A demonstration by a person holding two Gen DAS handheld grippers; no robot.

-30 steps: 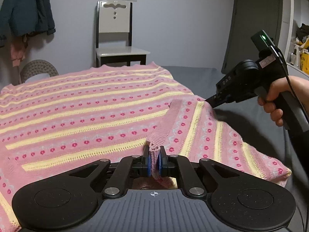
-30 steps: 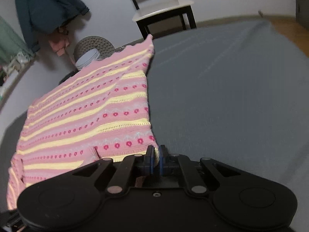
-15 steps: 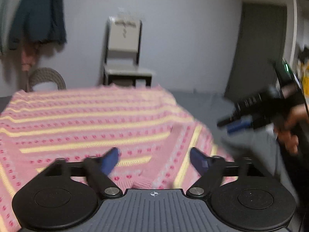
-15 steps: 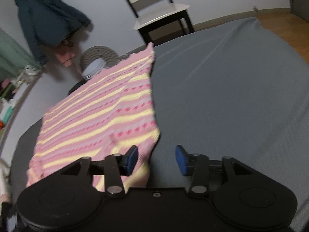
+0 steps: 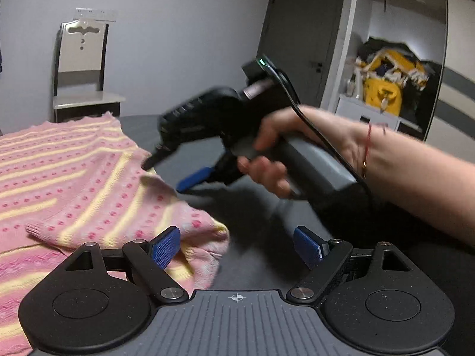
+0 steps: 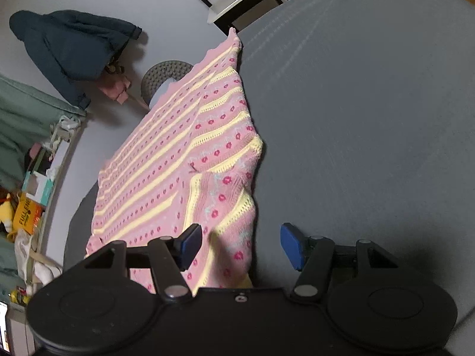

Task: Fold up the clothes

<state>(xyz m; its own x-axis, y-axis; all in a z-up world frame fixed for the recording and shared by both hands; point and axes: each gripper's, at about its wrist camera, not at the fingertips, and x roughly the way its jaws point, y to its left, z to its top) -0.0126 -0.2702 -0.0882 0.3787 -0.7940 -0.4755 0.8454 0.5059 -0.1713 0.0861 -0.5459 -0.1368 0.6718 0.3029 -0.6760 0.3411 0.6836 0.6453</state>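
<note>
Sweater (image 6: pixel 178 160) showing pink knit, yellow stripes, rows of red dots; bed (image 6: pixel 371 118) showing plain grey; claw pads (image 5: pixel 164 247) showing blue, arms black.

Bare grey bed (image 6: pixel 356 118) beside sweater (image 6: pixel 178 154)

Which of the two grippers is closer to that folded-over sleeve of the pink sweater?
Hard to call. The left gripper, open, hangs at the folded sleeve's near edge; the right gripper, open, hovers at its far side.

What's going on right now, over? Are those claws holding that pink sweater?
Left gripper open, empty. Right gripper open, empty. Pink sweater flat on grey bed, sleeve folded in. Nothing in the way.
</note>
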